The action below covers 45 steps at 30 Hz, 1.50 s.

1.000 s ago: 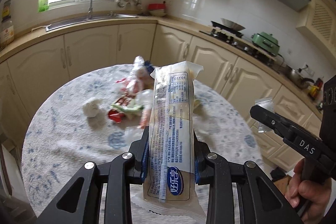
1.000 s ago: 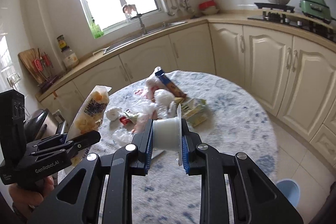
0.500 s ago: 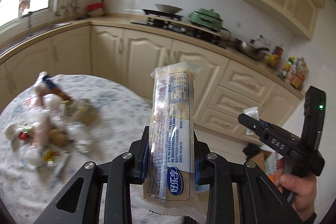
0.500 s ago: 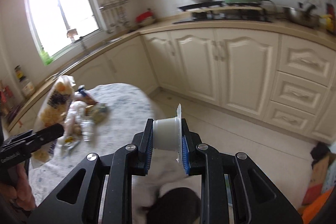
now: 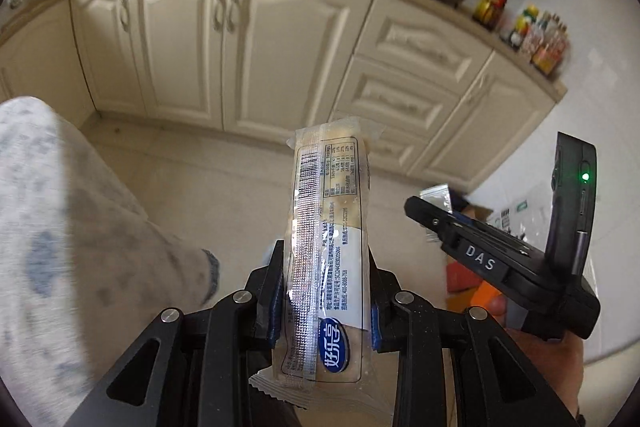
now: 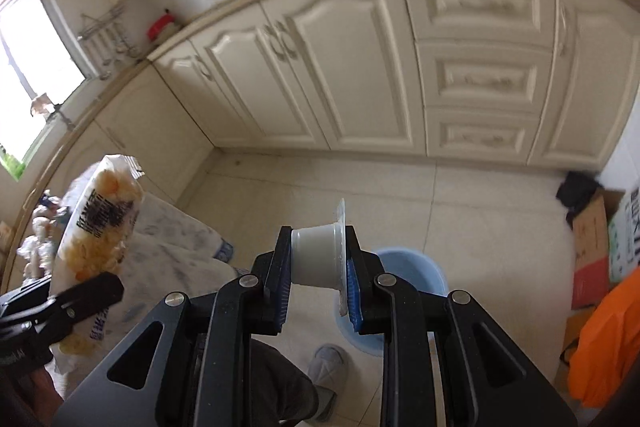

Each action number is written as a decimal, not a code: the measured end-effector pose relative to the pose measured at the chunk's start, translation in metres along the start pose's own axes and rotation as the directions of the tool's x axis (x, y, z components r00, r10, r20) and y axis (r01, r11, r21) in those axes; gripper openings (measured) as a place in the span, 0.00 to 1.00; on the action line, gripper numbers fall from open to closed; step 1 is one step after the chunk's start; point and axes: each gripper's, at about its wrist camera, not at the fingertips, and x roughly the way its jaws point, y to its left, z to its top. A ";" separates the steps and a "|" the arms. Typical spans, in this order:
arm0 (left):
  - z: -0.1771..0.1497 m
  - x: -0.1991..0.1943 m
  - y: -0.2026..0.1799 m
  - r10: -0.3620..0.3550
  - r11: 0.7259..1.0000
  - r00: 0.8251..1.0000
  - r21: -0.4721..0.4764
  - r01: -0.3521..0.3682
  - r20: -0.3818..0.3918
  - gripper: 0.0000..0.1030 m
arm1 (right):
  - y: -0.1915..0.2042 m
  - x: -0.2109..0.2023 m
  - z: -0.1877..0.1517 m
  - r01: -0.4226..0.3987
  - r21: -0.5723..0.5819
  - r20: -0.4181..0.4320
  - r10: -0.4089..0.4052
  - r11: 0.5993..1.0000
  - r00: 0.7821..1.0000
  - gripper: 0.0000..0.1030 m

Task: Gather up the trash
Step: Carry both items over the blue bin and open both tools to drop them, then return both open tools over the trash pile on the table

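My left gripper is shut on a long clear snack wrapper with printed labels, held upright over the floor. In the right wrist view that wrapper shows at the left, with the left gripper below it. My right gripper is shut on a small white plastic cup lying on its side, foil lid flap sticking up. A light blue bin stands on the floor just beyond the cup, partly hidden by the fingers. The right gripper appears at the right of the left wrist view.
The round table with its blue-patterned cloth is at the left, more trash on it. Cream cabinets run along the back. Cardboard boxes and an orange bag sit at the right. A person's slippered foot is below.
Both grippers have swung away from the table to the right and lower, now over the floor by the blue bin. Each still holds its piece of trash.
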 end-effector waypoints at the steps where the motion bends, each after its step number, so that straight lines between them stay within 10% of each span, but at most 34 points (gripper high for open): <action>1: 0.005 0.017 0.000 -0.003 1.000 0.999 -0.002 0.003 -0.032 0.27 | -0.010 0.012 -0.004 0.002 0.026 -0.023 -0.001 1.000 1.000 0.22; 12: 0.075 0.161 0.007 0.003 1.000 0.973 -0.028 -0.010 -0.230 0.32 | -0.076 0.091 -0.020 0.050 0.171 -0.162 -0.022 0.984 0.986 0.25; 17: 0.086 0.166 0.000 0.077 0.996 0.978 -0.022 -0.083 -0.192 0.75 | -0.088 0.096 -0.022 0.060 0.208 -0.168 -0.025 0.976 0.986 0.48; 24: 0.083 0.119 -0.017 0.156 0.988 0.983 0.014 -0.156 -0.094 0.93 | -0.089 0.074 -0.025 0.086 0.246 -0.125 -0.056 0.966 0.991 0.98; 35: 0.045 -0.020 -0.023 0.156 0.988 0.978 0.000 -0.157 0.136 0.96 | -0.029 0.003 -0.009 0.063 0.193 0.000 -0.064 0.979 0.998 1.00; 45: -0.044 -0.190 0.033 0.238 0.971 0.896 -0.091 -0.220 0.375 0.99 | 0.102 -0.083 0.008 -0.018 -0.001 0.176 0.018 1.000 0.984 1.00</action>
